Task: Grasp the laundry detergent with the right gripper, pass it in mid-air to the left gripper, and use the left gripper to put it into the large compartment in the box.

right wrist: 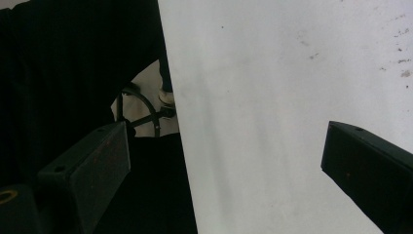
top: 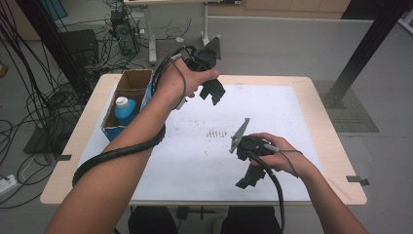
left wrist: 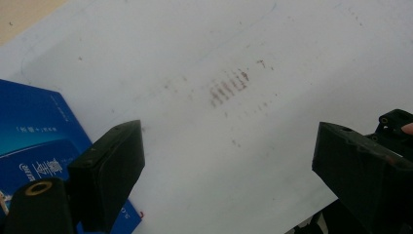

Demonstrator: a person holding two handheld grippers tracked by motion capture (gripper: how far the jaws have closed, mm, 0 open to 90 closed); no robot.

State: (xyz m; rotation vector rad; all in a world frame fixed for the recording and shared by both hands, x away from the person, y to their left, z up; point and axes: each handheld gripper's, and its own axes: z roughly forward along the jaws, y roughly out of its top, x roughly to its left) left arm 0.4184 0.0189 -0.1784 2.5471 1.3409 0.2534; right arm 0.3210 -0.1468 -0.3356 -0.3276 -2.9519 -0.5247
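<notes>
Grey floor strewn with black cables surrounds a light wooden table (top: 331, 161) whose top is covered by a white sheet (top: 272, 112) marked with faint brownish smudges (top: 214, 132).

At the table's left edge stands an open cardboard box (top: 127, 87) with a blue printed side; a blue bottle with a white cap (top: 124, 110) stands upright inside it.

Left gripper (top: 213, 93): held in the person's left hand (top: 182, 80) above the far part of the sheet, just right of the box and not touching it. In the left gripper view its two black jaws stand wide apart with nothing between them; beneath lie the smudged white sheet (left wrist: 253, 136) and the blue printed side of the box (left wrist: 34, 141), which passes under the left-hand jaw. A thick black cable (top: 114, 153) trails from this gripper along the forearm.

Right gripper (top: 249, 179): held in the person's right hand (top: 280, 153) above the near right part of the sheet, well apart from the box and bottle, with its jaws pointing toward the near table edge. A grey three-cornered plate (top: 240, 134) rises from its top. In the right gripper view the jaws are likewise spread wide and hold nothing; the sheet's edge (right wrist: 178, 131) runs between them, with dark clothing (right wrist: 58, 68) beyond it.
</notes>
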